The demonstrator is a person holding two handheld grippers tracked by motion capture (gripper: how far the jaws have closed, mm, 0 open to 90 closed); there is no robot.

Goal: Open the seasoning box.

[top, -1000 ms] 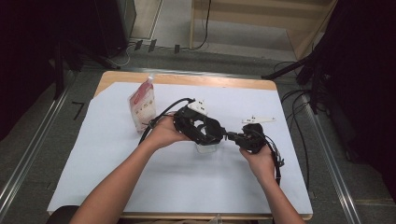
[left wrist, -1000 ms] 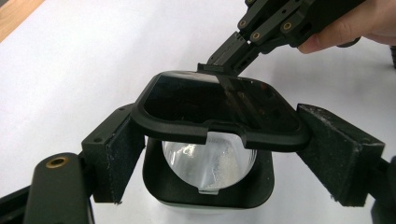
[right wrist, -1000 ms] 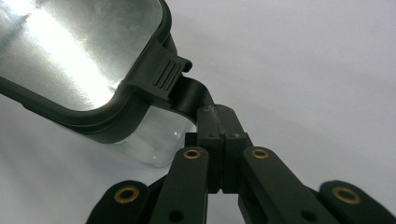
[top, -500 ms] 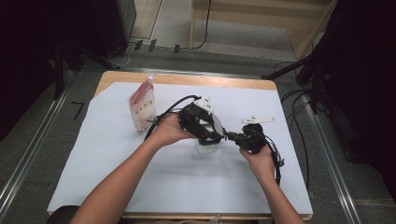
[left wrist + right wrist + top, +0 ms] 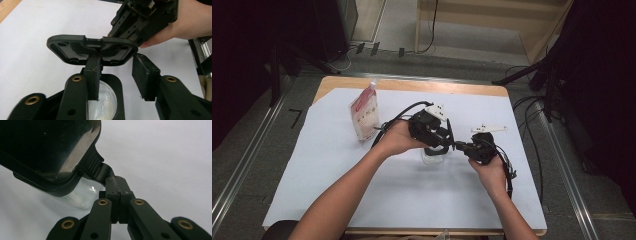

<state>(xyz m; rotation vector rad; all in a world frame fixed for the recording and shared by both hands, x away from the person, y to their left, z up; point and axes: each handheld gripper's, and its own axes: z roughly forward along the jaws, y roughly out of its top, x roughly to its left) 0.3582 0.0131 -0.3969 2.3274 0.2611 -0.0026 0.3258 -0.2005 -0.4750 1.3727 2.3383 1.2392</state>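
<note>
A small clear jar (image 5: 432, 157) stands mid-table on the white sheet; in the left gripper view the jar (image 5: 106, 100) holds a little white powder. Its black flip lid (image 5: 92, 47) is tilted up with its underside showing. My right gripper (image 5: 116, 182) is shut on the tab at the edge of the lid (image 5: 50, 150), above the clear jar (image 5: 83, 192). My left gripper (image 5: 117, 67) hovers over the jar's black collar. Its jaws have just been closing, and the pads (image 5: 146, 75) press on nothing I can see. In the high view the left gripper (image 5: 439, 145) and right gripper (image 5: 460, 146) meet above the jar.
A red-and-white pouch (image 5: 364, 114) stands at the back left of the white sheet (image 5: 337, 190). Cables trail from both grippers. Metal rails run along the floor on both sides, and the table's wooden edge (image 5: 412, 84) lies at the back.
The left gripper has tipped down over the jar and its jaws have narrowed. The right hand has stayed put, still holding the lid's tab.
</note>
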